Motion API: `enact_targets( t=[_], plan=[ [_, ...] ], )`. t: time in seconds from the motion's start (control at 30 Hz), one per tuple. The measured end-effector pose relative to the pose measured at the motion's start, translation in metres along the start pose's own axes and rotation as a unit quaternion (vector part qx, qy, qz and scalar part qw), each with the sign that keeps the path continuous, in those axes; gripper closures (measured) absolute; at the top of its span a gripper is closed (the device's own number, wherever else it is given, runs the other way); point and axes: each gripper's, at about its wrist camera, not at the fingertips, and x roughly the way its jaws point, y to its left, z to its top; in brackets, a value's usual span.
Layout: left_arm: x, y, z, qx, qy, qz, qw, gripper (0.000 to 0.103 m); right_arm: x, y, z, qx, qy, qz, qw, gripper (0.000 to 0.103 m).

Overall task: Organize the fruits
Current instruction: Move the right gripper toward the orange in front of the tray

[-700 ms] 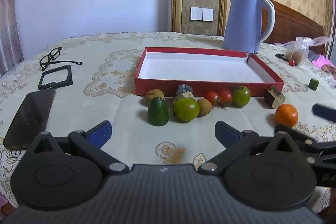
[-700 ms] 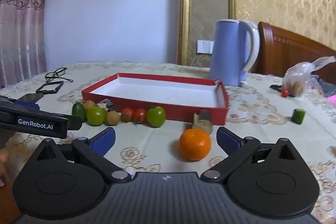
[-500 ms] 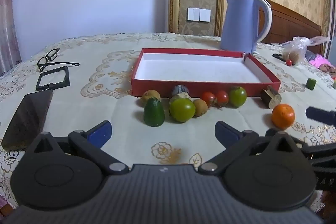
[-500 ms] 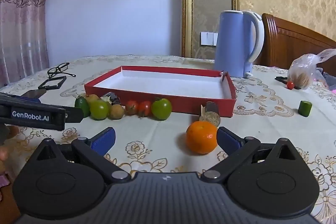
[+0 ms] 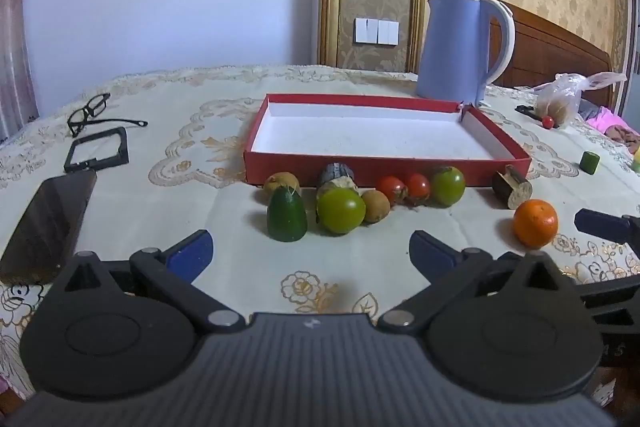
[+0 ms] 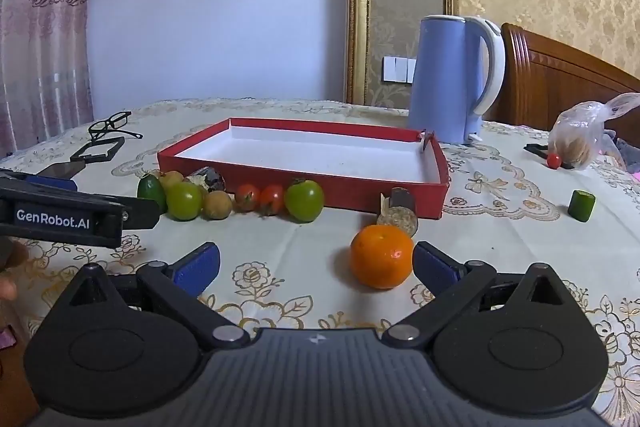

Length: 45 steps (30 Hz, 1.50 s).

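A red tray [image 5: 360,171] [image 6: 434,163] with a white inside lies mid-table, nothing in it. Along its near wall sit a dark green avocado-shaped fruit [image 5: 286,214] [image 6: 151,187], green tomatoes [image 5: 340,210] [image 5: 448,186] [image 6: 304,199], two red tomatoes [image 5: 404,187] [image 6: 259,198], brown fruits [image 5: 375,206] and an orange [image 5: 535,223] [image 6: 382,255]. My left gripper [image 5: 310,251] is open, short of the avocado. My right gripper [image 6: 318,263] is open, the orange just inside its right finger [image 6: 434,265].
A blue kettle [image 5: 464,47] stands behind the tray. Glasses [image 5: 90,111], a black frame [image 5: 98,155] and a phone [image 5: 48,223] lie at the left. A plastic bag [image 6: 580,135], a small green cylinder [image 6: 582,205] and a wooden piece [image 6: 398,213] lie at the right.
Both grippers have drifted a little closer to the fruit row. The orange now sits nearer my right gripper's right finger. Both stay open.
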Motion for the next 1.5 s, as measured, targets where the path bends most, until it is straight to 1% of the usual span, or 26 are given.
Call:
enact_targets(
  t=[0.13, 0.33, 0.47, 0.53, 0.8, 0.9, 1.07, 1.3, 1.5],
  plan=[
    [0.005, 0.002, -0.001, -0.003, 0.013, -0.004, 0.9999, 0.000, 0.004, -0.002, -0.002, 0.000, 0.005, -0.008, 1.000, 0.000],
    [0.007, 0.003, -0.003, -0.004, 0.016, -0.004, 0.9999, 0.000, 0.006, -0.008, -0.003, 0.007, 0.006, -0.009, 1.000, 0.000],
    [0.009, 0.003, -0.005, -0.006, 0.023, -0.008, 0.9997, 0.000, 0.005, -0.009, -0.004, 0.010, 0.001, -0.011, 1.000, 0.000],
    [0.011, 0.002, -0.006, -0.002, 0.026, -0.002, 0.9997, 0.000, 0.004, -0.008, -0.003, 0.010, -0.004, -0.012, 1.000, 0.000],
    [0.009, -0.002, -0.006, 0.005, 0.020, 0.010, 0.9997, 0.000, 0.005, -0.009, -0.005, 0.009, -0.008, -0.021, 1.000, 0.000],
    [0.011, -0.002, -0.006, 0.006, 0.022, 0.018, 0.9996, 0.000, 0.006, -0.009, -0.004, 0.009, -0.004, -0.022, 1.000, 0.000],
    [0.013, -0.001, -0.007, 0.003, 0.027, 0.022, 0.9994, 0.000, 0.009, -0.008, -0.002, 0.003, 0.004, -0.026, 1.000, 0.000],
    [0.012, -0.003, -0.008, 0.011, 0.024, 0.024, 0.9994, 0.000, 0.016, -0.017, 0.005, 0.022, 0.019, -0.022, 0.999, 0.000],
    [0.010, -0.005, -0.008, 0.018, 0.016, 0.030, 0.9993, 0.000, 0.016, -0.021, 0.005, 0.027, 0.018, -0.024, 0.999, 0.000]
  ],
)
